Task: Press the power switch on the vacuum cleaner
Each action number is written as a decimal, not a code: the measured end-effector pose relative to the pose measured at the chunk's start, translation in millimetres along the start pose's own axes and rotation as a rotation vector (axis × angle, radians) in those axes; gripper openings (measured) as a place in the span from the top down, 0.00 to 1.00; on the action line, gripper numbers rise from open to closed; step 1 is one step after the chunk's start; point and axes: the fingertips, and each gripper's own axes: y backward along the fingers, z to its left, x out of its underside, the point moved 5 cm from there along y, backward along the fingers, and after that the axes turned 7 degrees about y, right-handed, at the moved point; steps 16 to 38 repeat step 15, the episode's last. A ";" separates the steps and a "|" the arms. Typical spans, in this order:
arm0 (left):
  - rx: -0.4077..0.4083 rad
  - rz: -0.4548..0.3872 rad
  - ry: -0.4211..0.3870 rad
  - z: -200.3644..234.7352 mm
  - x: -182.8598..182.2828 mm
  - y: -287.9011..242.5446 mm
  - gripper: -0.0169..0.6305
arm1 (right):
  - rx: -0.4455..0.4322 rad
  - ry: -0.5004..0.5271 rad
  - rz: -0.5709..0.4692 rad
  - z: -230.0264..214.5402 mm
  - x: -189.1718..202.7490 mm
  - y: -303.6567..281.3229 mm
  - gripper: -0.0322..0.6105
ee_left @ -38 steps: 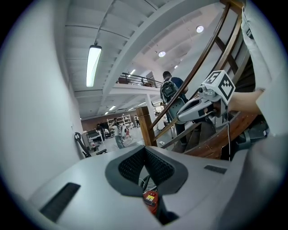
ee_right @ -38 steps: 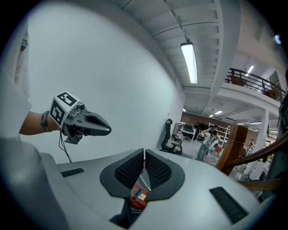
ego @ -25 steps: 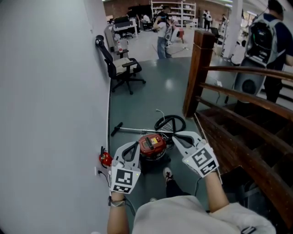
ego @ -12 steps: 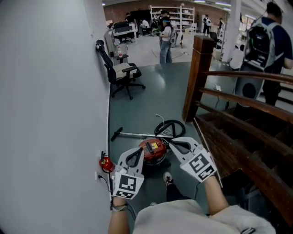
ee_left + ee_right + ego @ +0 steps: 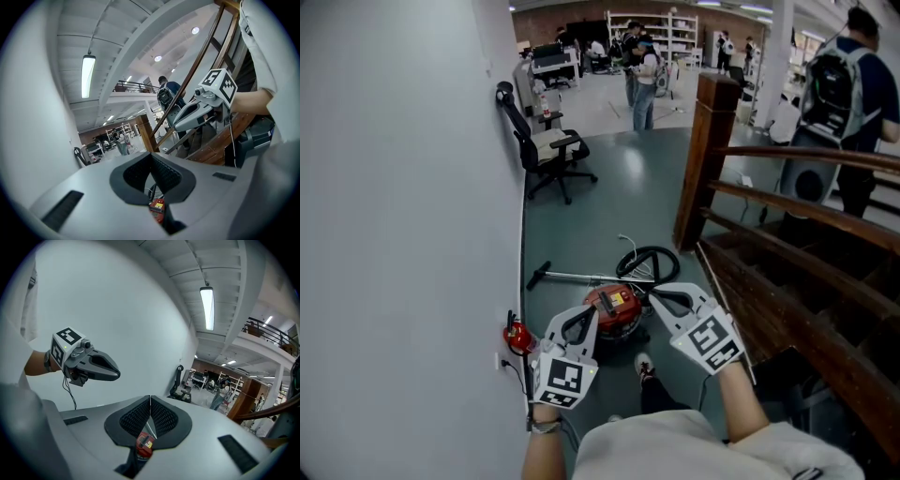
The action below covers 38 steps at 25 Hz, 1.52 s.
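Observation:
A red canister vacuum cleaner sits on the grey floor near the wall, with its black hose looped behind it and its metal wand lying to the left. Both grippers hang high above it, apart from it. My left gripper is shut and holds nothing; in the left gripper view the vacuum shows far below the closed pads. My right gripper is shut too and holds nothing, and in the right gripper view the vacuum shows far below. The switch is too small to make out.
A white wall runs along the left, with a small red object at its foot. A wooden post and stair railing close off the right. A black office chair stands further back. People stand in the background. My shoe is beside the vacuum.
The head view has tilted a little, so the vacuum and grippers sit slightly lower in the picture. Both grippers keep their places over the vacuum, still shut.

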 end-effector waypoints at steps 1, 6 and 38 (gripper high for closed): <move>0.000 0.001 -0.001 0.4 -0.1 0.2 0.97 | 0.000 0.000 0.000 0.3 -0.2 -0.2 0.90; 0.005 0.006 -0.001 1.2 0.3 1.2 0.97 | -0.005 -0.002 0.003 1.6 -0.7 -2.0 0.90; 0.011 0.007 -0.003 -0.3 1.7 2.7 0.97 | -0.011 0.000 0.002 5.0 -0.4 -2.5 0.90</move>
